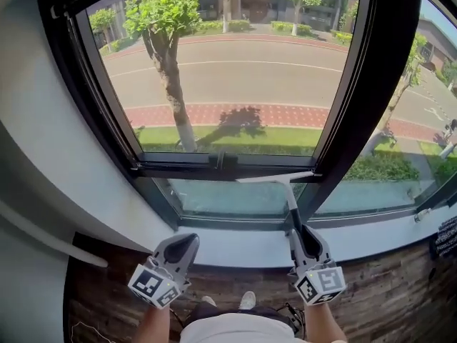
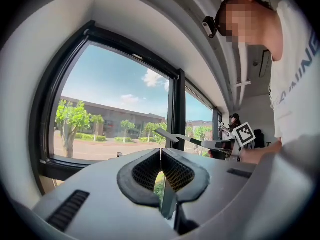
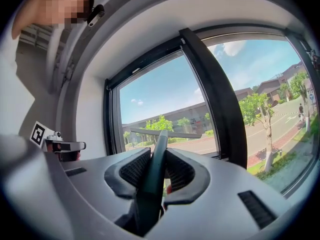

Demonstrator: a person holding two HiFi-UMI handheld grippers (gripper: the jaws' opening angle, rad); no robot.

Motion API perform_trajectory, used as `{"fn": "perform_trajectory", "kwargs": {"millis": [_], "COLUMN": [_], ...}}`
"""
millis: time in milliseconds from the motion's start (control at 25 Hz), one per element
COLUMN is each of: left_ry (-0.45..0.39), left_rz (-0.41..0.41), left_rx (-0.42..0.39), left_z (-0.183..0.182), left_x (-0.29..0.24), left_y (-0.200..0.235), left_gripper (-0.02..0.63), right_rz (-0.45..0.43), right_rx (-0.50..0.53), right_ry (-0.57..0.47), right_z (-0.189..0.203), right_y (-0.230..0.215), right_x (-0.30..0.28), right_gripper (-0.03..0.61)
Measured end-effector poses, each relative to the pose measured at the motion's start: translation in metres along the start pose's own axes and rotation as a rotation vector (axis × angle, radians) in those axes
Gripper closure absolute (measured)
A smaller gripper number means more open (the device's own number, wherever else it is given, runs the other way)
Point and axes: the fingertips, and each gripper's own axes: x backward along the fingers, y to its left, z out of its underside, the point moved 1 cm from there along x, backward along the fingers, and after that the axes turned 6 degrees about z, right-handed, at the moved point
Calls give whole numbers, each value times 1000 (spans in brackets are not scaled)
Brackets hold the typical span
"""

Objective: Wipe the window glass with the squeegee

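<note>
Head view, with both gripper views for the state of the fingers. We see the right gripper (image 1: 300, 236) at the lower right of the frame, its fingers clamped on the dark handle of the squeegee (image 1: 290, 191). In the right gripper view the handle sits squarely between the closed pads of the right gripper (image 3: 155, 160) and runs straight out along them to the squeegee (image 3: 167, 133) blade. The left gripper (image 1: 186, 243), at the lower left, is closed on nothing: in its own view the fingers of the left gripper (image 2: 161, 156) meet at the tips, with only greenery showing through the slit below. The relation that governs the coming stroke is the blade's long axis. In the head view the handle rises toward the top of the frame, leaning slightly left, and the pale blade lies across it, nearly level. The blade sits just beneath the dark frame rail (image 1: 221, 164), at the top edge of the lower pane. The large window glass (image 1: 235, 84) fills the frame above the blade. We cannot tell whether the blade's edge touches the glass. We judge the right gripper to be the working one, since the left is well apart from the tool.
</note>
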Motion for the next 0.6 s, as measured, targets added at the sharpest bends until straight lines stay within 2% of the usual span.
{"fn": "perform_trajectory", "kwargs": {"millis": [240, 600], "left_ry": [2, -10], "left_rz": [80, 250], "left_rx": [-40, -93], "left_z": [-12, -35], "left_x": [-44, -81], "left_y": [28, 104], "left_gripper": [591, 591], "right_rz": [101, 238], "right_rx": [-6, 48], "right_ry": [-21, -90], "right_z": [-11, -30], "right_y": [-26, 4], "right_x": [-12, -54], "right_gripper": [479, 480]}}
